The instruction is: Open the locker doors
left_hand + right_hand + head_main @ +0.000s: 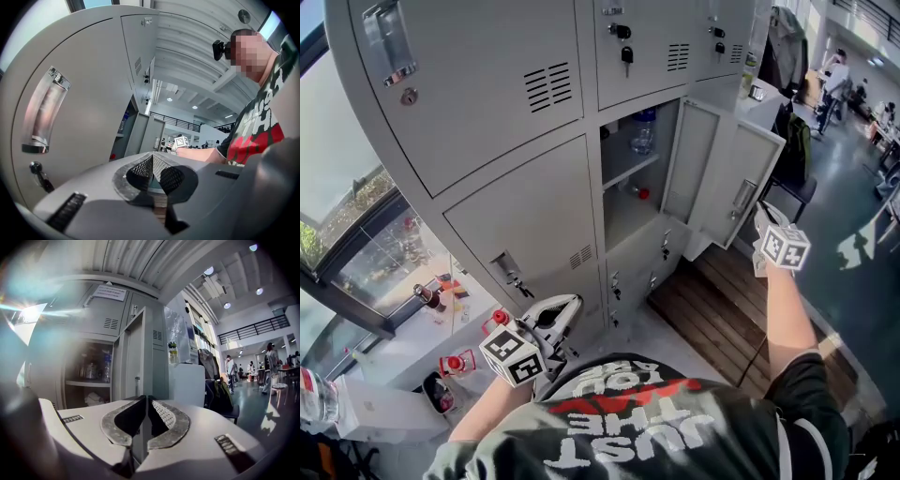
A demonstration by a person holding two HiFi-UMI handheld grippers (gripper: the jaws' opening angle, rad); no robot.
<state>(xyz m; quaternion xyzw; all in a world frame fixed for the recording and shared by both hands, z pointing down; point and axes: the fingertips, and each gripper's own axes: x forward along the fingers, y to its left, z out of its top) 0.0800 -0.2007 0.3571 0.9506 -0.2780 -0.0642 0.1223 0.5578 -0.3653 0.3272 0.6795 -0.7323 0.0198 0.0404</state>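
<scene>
At right of centre in the head view, the open locker door (pixel 712 169) is swung out from its compartment, and a bottle (pixel 643 131) is seen on the shelf inside. The door's free edge is pinched by the right gripper (pixel 762 217), its fingers drawn nearly together on the thin sheet. At lower left, the left gripper (pixel 562 311) is held near a closed locker door (pixel 525 220) without touching it. Its fingers are closed tip to tip, with nothing between them.
</scene>
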